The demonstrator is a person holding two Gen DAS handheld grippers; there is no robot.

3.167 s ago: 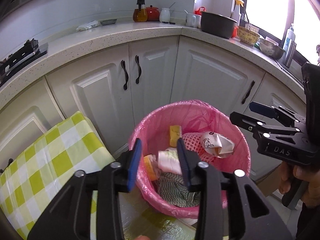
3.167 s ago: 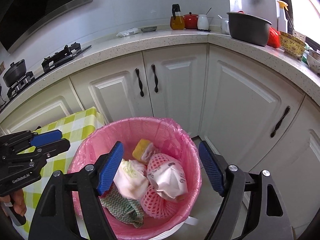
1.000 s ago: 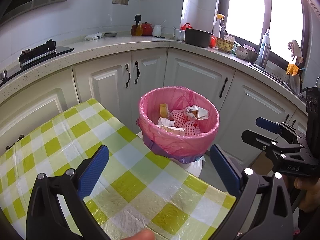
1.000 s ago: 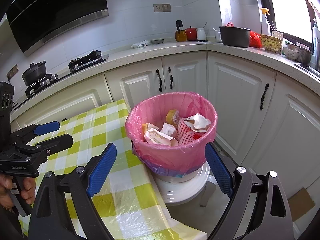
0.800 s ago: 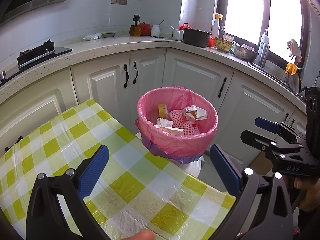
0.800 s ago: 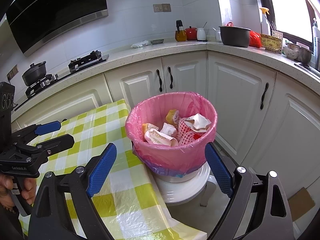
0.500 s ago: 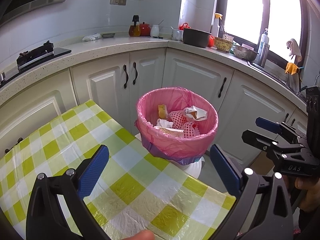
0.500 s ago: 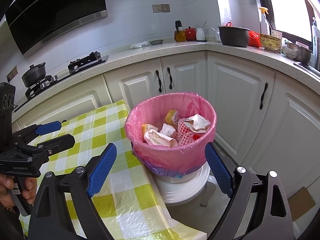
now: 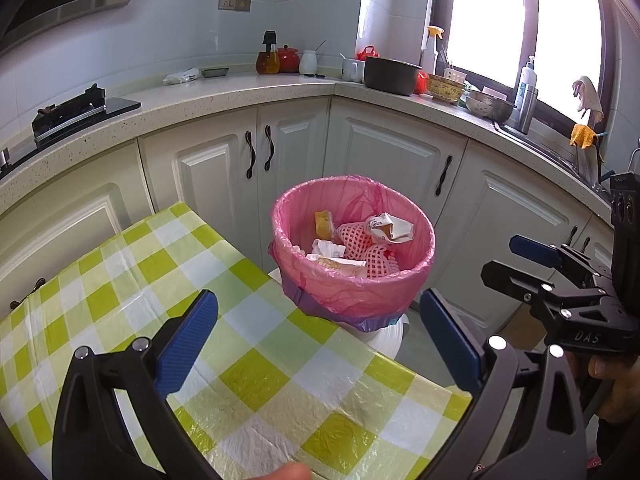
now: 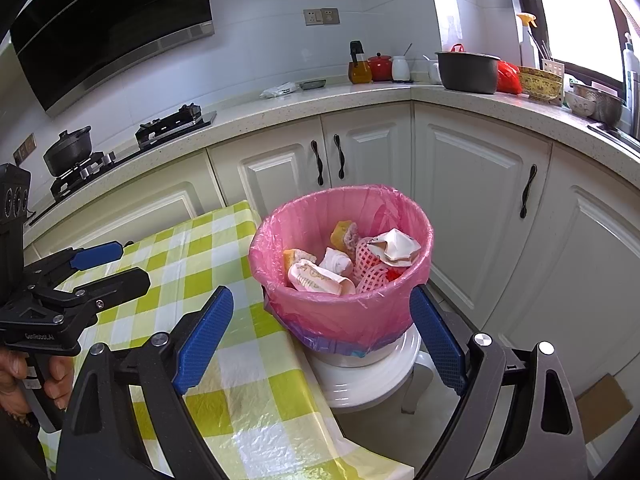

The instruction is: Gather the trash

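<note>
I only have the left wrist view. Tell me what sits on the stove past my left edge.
Observer: A black pot stands on the far burner, lid on.
Operator: Now report what the bin's near wall hides from me.
Observer: Inside the bin, an orange scrap lies beside a printed paper cup that is on its side.
</note>
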